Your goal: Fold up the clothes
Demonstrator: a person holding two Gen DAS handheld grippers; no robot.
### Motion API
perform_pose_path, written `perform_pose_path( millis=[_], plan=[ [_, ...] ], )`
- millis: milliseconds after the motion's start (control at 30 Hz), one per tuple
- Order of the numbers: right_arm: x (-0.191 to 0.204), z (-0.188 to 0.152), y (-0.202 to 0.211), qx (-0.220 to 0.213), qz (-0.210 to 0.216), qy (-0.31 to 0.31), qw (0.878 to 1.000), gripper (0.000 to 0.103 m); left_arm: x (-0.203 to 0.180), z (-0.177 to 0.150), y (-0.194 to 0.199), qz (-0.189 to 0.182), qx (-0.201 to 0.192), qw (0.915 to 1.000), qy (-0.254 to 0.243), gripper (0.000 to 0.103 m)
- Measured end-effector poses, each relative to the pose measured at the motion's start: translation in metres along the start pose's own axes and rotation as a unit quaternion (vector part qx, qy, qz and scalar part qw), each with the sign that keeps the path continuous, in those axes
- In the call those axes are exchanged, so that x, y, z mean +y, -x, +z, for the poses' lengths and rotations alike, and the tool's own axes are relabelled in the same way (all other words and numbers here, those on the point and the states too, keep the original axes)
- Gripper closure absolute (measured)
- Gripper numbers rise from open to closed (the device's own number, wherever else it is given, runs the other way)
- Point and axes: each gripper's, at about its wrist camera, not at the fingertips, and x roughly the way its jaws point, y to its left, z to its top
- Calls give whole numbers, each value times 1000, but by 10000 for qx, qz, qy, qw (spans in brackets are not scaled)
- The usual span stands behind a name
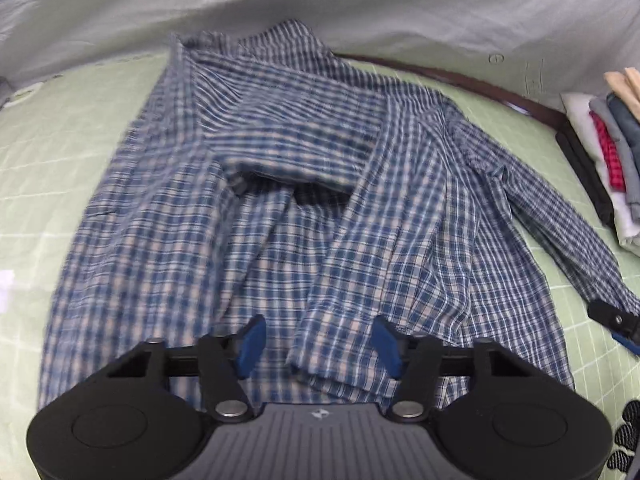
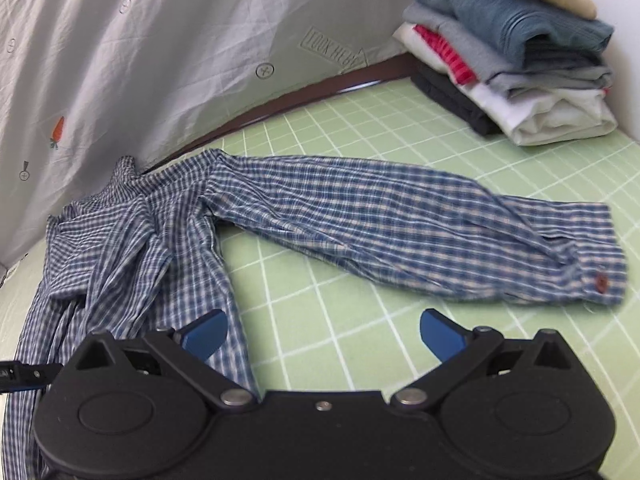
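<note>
A blue and white checked shirt lies spread on the green grid mat. One sleeve is folded across its middle, with the cuff near my left gripper, which is open and empty just above the cloth. In the right wrist view the other sleeve stretches out to the right, cuff with a brown button at its end. My right gripper is open and empty above the mat, just in front of that sleeve. The right gripper's tip also shows in the left wrist view by the sleeve cuff.
A stack of folded clothes stands at the mat's far right corner and also shows in the left wrist view. A white sheet hangs behind the dark table edge.
</note>
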Motion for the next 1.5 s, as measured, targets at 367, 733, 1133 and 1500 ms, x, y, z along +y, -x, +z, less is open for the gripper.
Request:
perform_pose_path(
  millis=[367,733,1133,1500],
  plan=[
    [1,-8,-16,280,3,30,9996,0,16,-16,18,-553,12,9970,546,101],
    [15,-34,26,220,219,297,9991,0,54,-87,85,-1293,-335,9785,1569,101],
    [65,-72,59,321,625,682,9952,0,109,-150,136,-1259,-513,9634,2311,101],
    [96,-102,77,462,629,900,9929,0,153,-181,145,-983,-359,9564,2727,101]
  ],
)
